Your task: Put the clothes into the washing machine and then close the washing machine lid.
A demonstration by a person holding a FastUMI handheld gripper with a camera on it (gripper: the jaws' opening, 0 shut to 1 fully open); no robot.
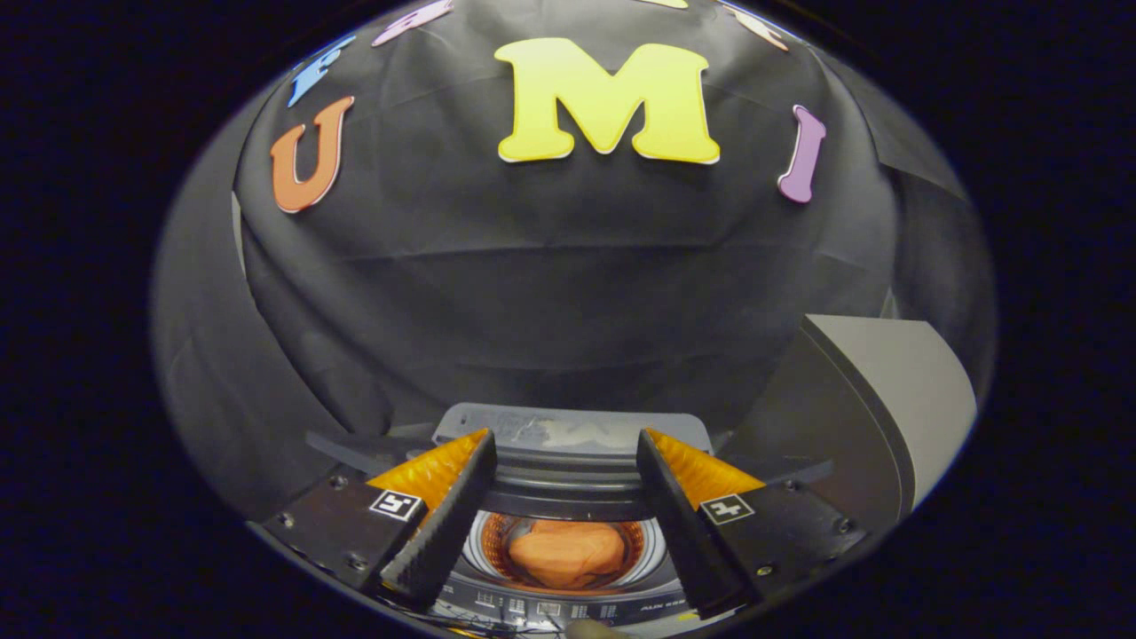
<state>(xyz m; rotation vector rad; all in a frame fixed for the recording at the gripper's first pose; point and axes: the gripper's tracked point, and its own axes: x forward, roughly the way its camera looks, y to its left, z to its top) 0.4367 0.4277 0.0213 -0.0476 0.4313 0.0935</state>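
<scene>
black cloth wall [550, 302], grey box [896, 399]

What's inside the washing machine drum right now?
An orange cloth lies bunched in the drum, seen between the open hand-held gripper fingers. The cloth hides the drum's floor.

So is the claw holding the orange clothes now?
No, nothing is held. The gripper is open, and the orange clothes lie in the washing machine drum below.

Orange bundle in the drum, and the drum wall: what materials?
Orange bundle: looks like soft cloth, matte, with rounded folds. Drum wall: probably polished metal, since it reflects orange, though glossy plastic is possible. The tongs are open above the drum, holding nothing.
</scene>
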